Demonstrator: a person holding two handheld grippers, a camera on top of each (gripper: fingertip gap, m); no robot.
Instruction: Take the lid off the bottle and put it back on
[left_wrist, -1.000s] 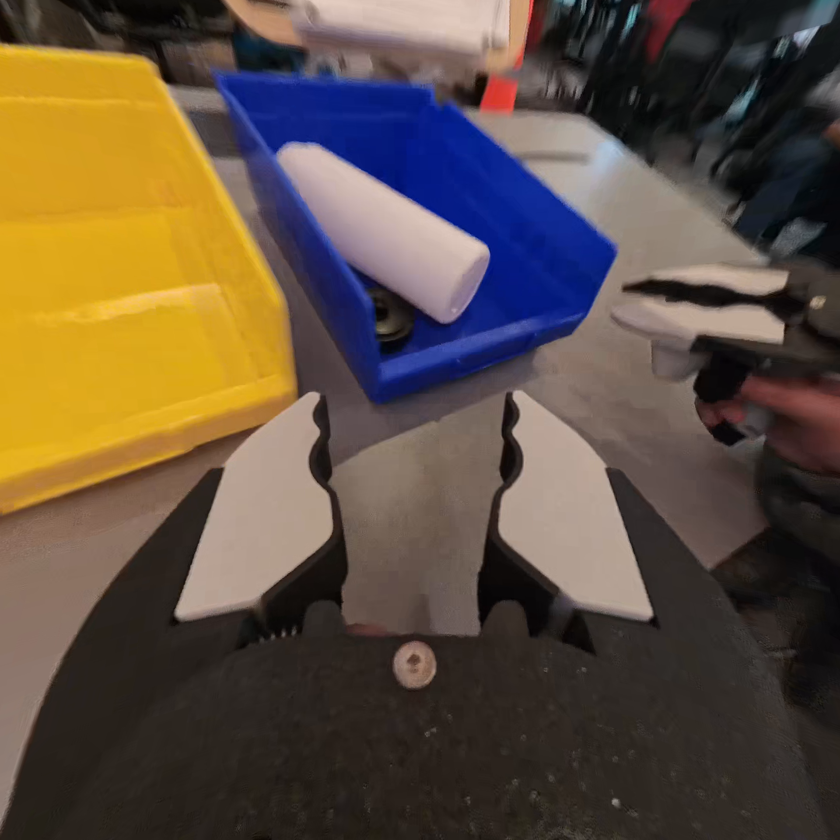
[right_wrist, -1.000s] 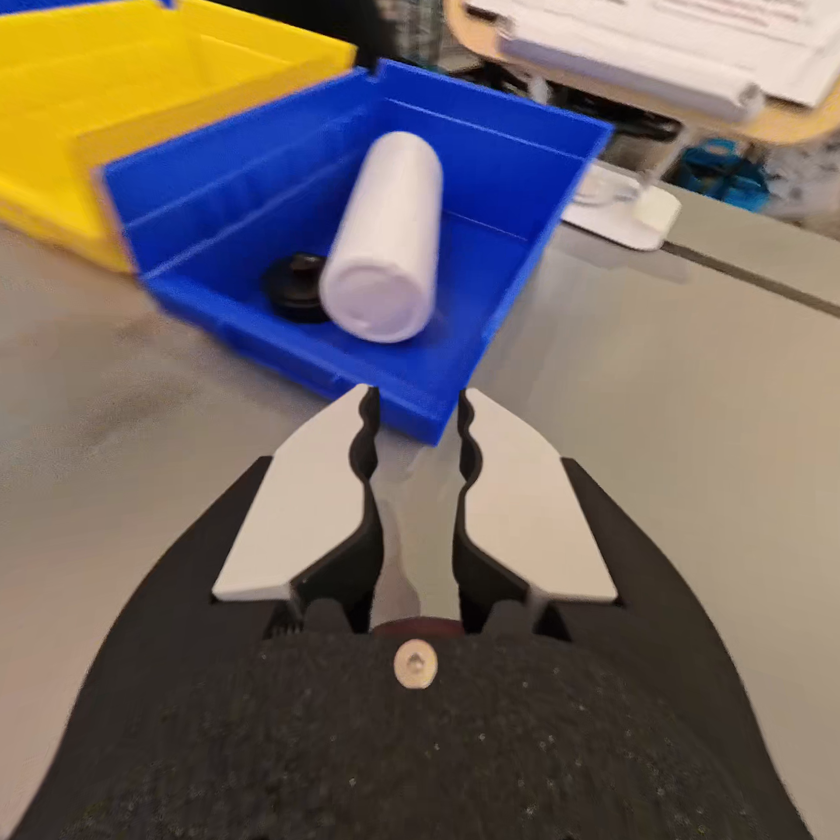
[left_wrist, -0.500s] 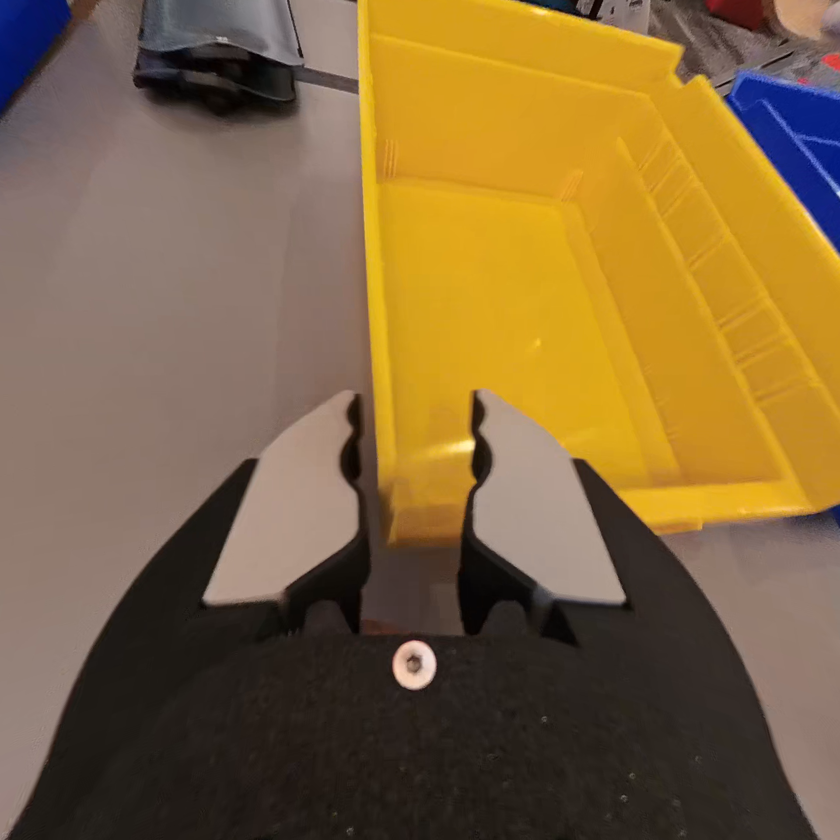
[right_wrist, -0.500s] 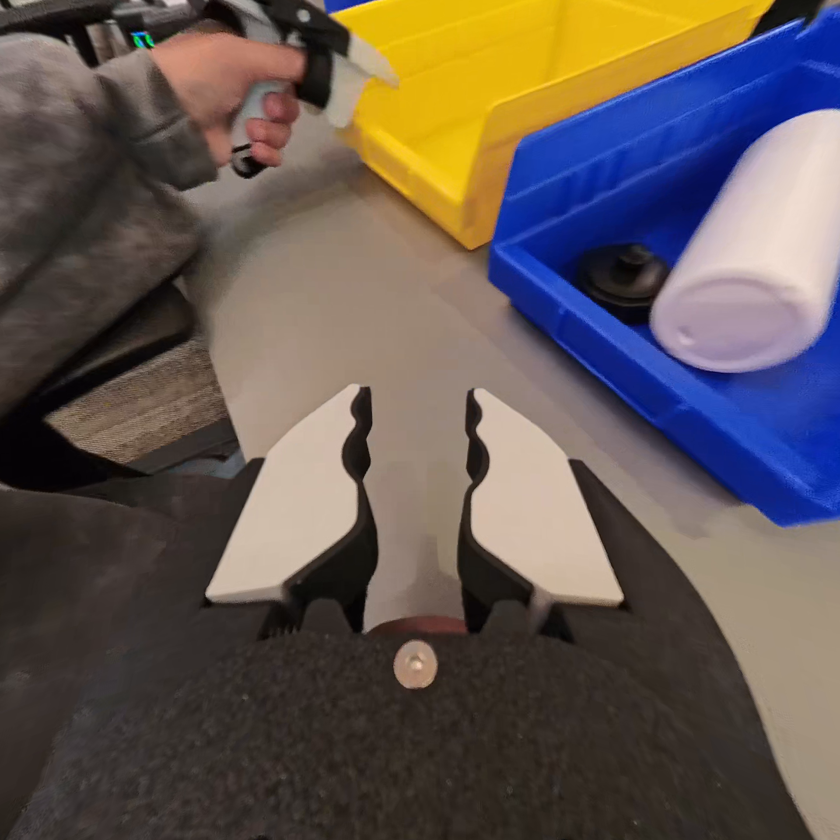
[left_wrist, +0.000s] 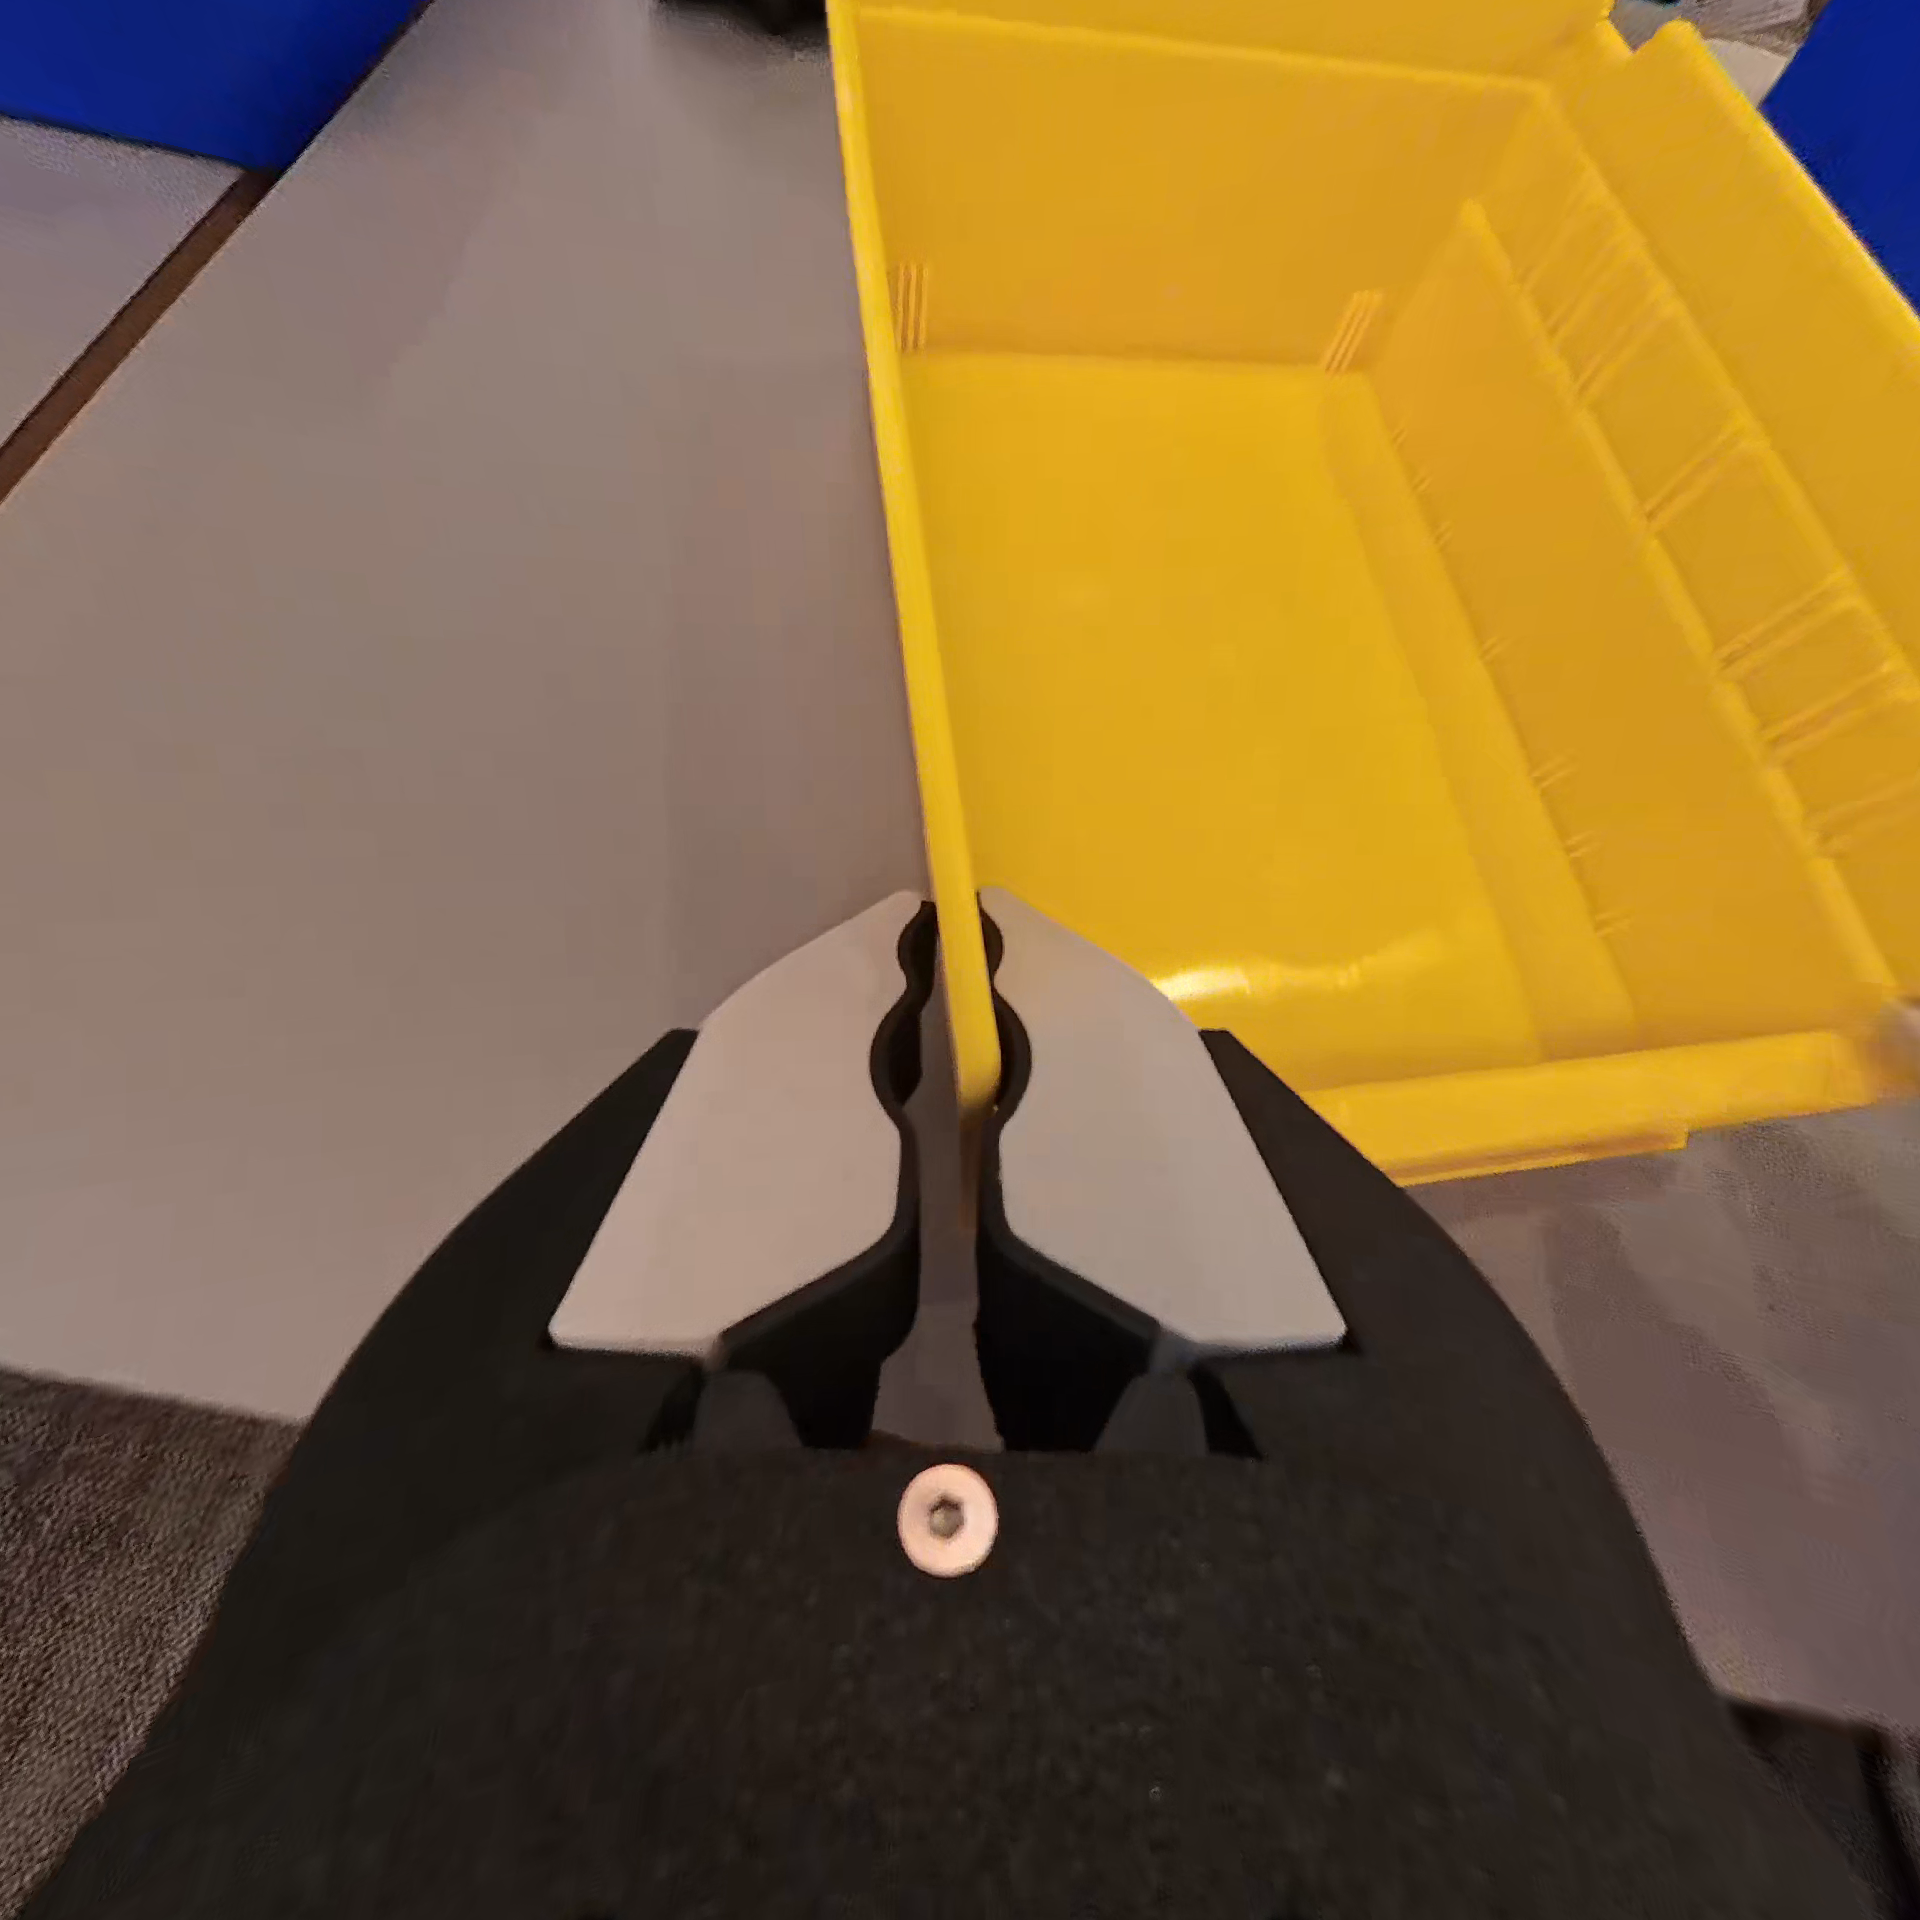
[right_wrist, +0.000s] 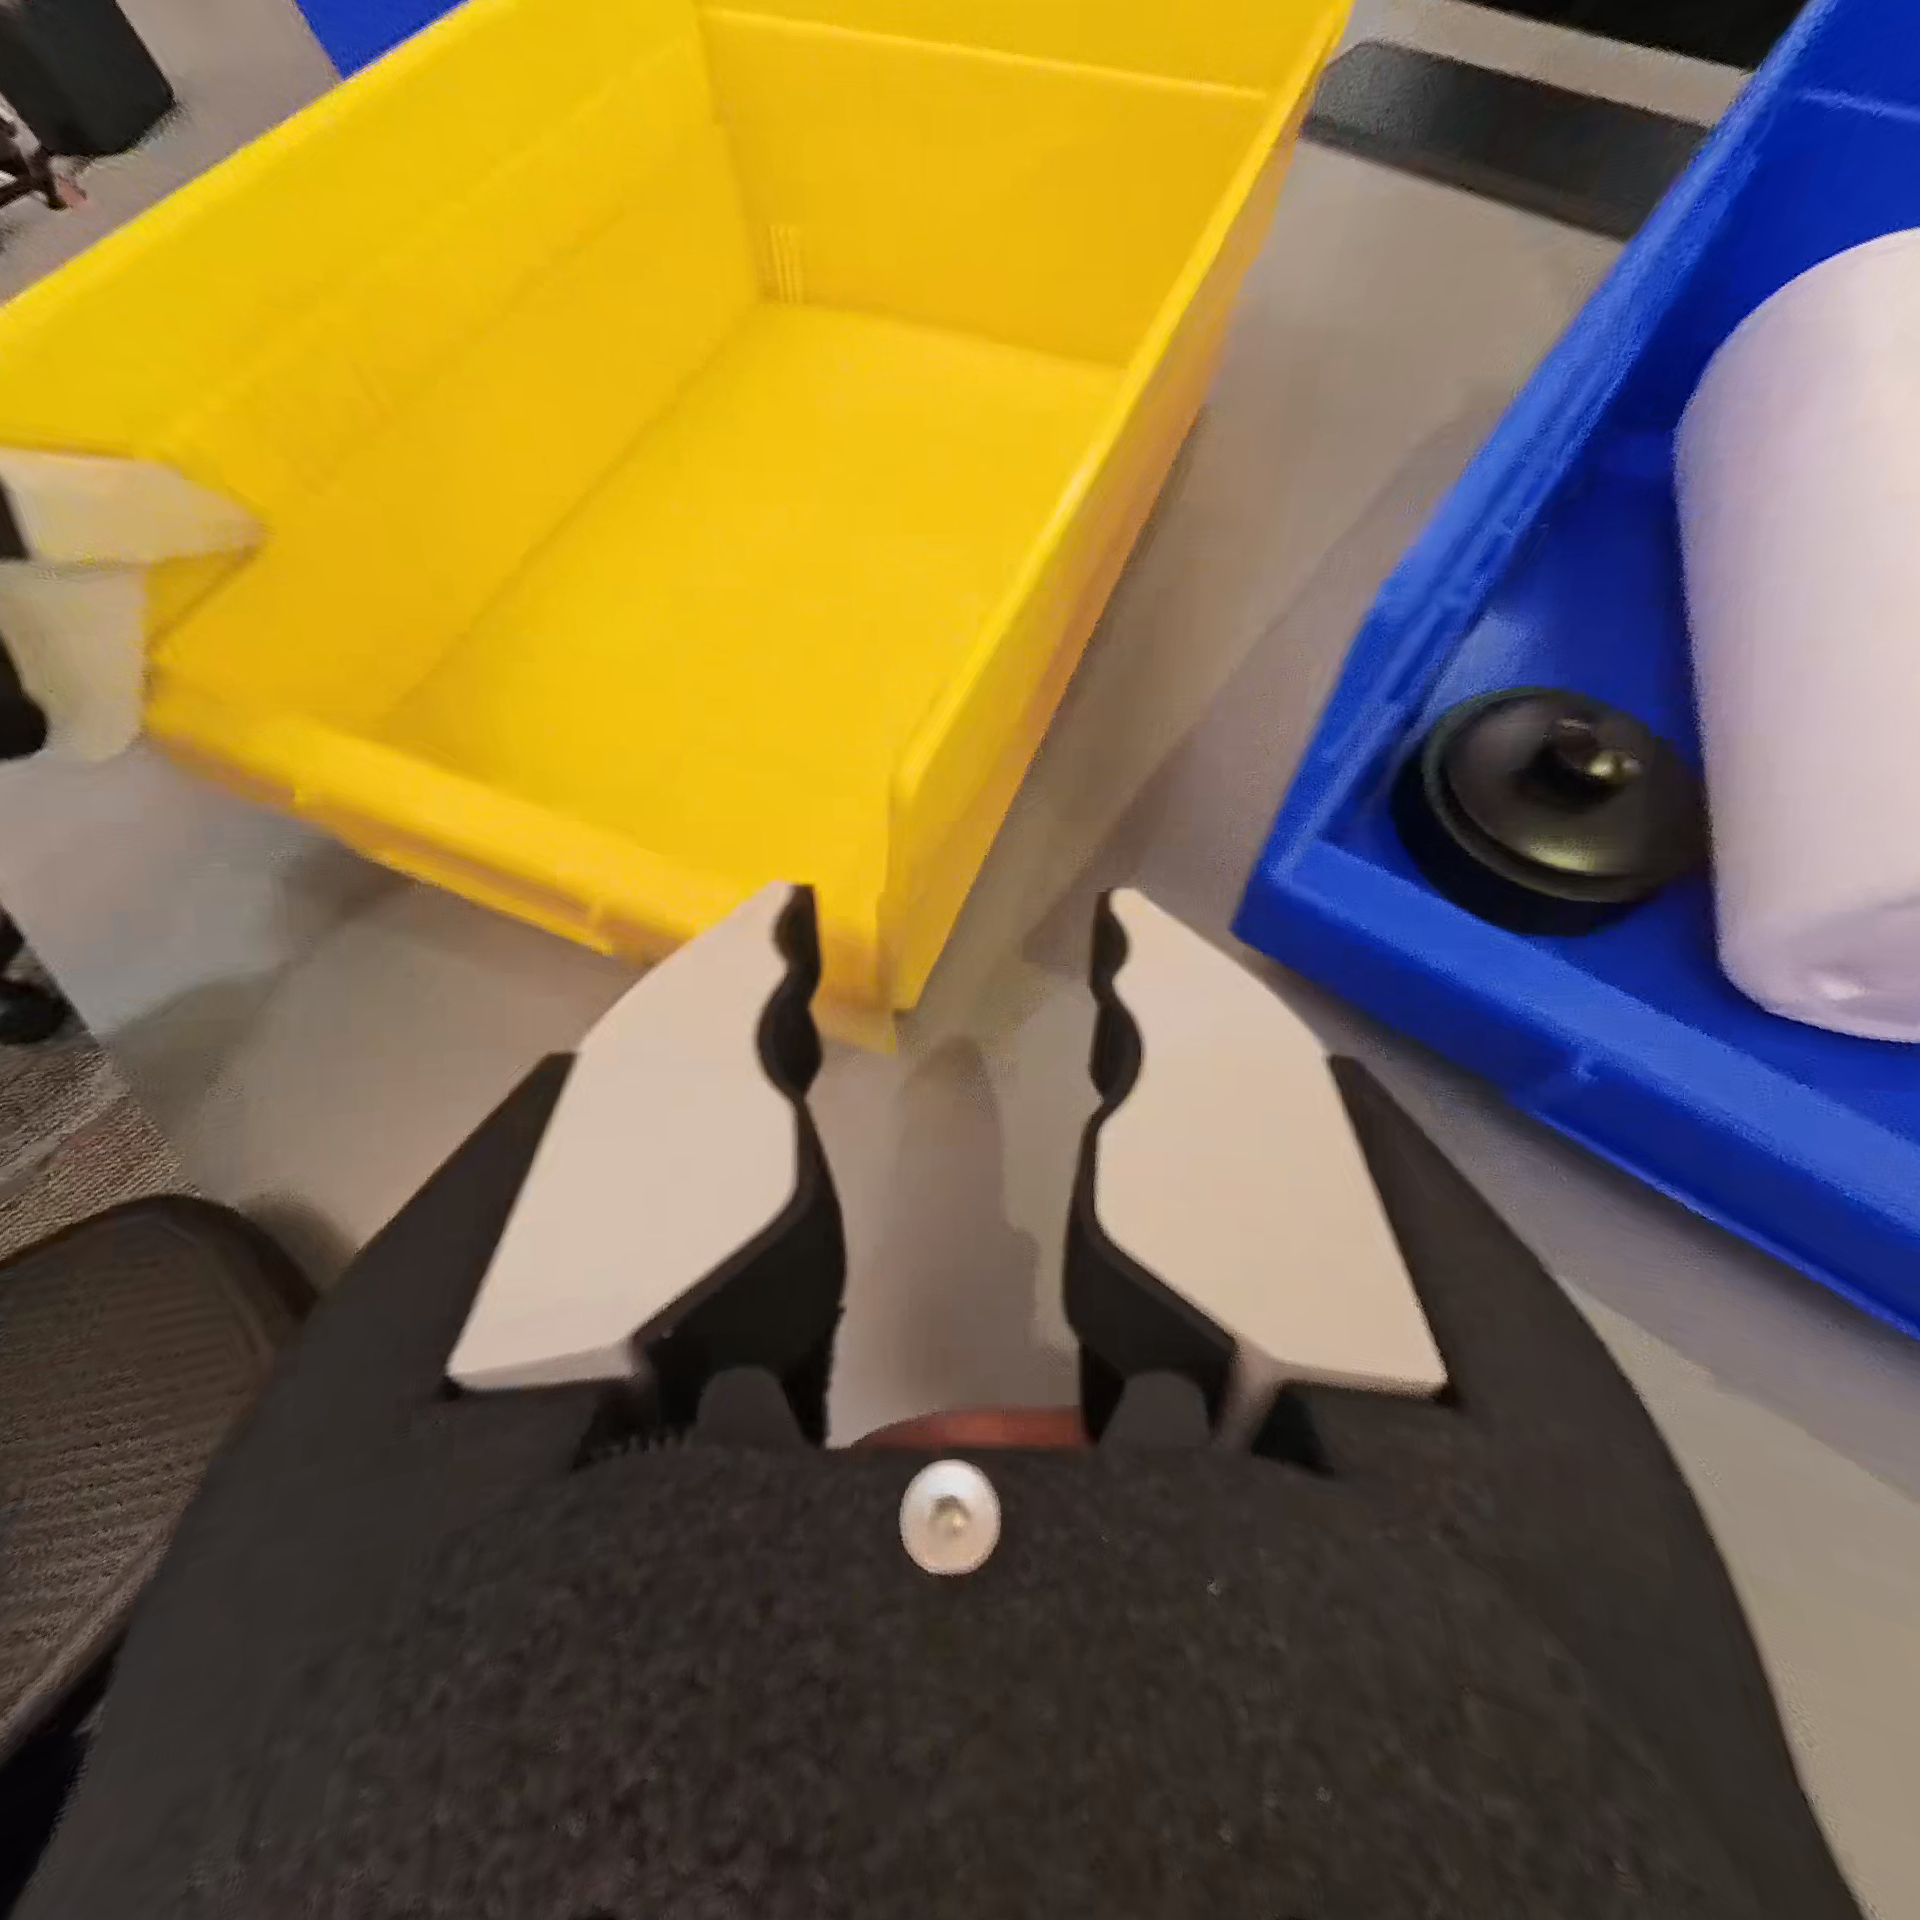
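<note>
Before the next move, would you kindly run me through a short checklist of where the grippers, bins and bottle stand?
1. Left gripper closed on the left side wall of the yellow plastic bin: ok.
2. Right gripper open, holding nothing, near that bin's front right corner: ok.
3. Yellow bin holds nothing: ok.
4. White cylindrical bottle lying on its side in the blue plastic bin: ok.
5. Round black lid off the bottle, lying beside it on the blue bin's floor: ok.
6. Bottle's open mouth facing a reachable way: cannot tell, only its closed end shows.
</note>
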